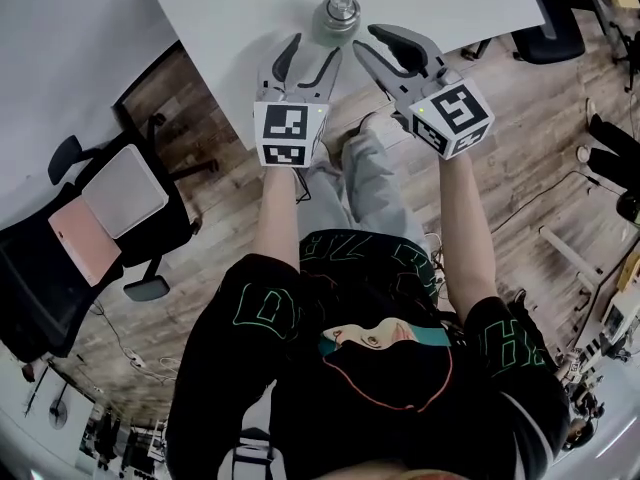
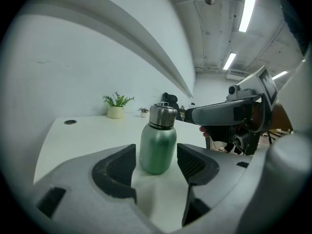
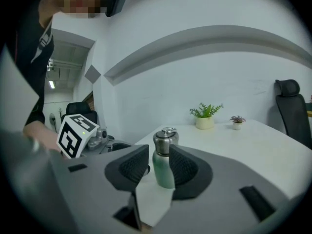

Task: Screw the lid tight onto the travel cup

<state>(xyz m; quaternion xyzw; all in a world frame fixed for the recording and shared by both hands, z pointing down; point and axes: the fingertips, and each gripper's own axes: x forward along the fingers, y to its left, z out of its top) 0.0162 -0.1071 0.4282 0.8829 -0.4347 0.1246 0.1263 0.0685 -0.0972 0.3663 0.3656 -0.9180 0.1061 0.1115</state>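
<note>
Near counter edge: green travel cup [image 1: 338, 26] stands upright on the white counter [image 1: 230, 28], close to the side nearest the person.
Lid: steel lid [image 2: 163, 116] sits on top of the cup, with a small loop at its crown. How tightly it is seated I cannot tell.
Left gripper: left gripper [image 1: 315, 46] is held low, pointing at the cup from the person's left. Its jaws stand wide, pads well apart. In the left gripper view the cup's green body shows in the gap just beyond the tips, and neither pad touches it.
Right gripper: right gripper [image 1: 365, 40] comes in from the person's right, tips near the cup. Its jaws are parted, narrower than the left's. The right gripper view shows the cup just past the pads, with one pad hiding part of it. No contact seen, nothing held.
Marker cubes: one cube [image 1: 291, 133] on the left gripper, another cube [image 1: 452, 118] on the right, both facing up to the head camera.
Far counter: potted plant [image 2: 117, 106] and smaller plant [image 3: 237, 122] stand well apart from the cup.
Surroundings: black office chair [image 1: 60, 158] stands on the wood floor [image 1: 560, 118] to the person's left.
</note>
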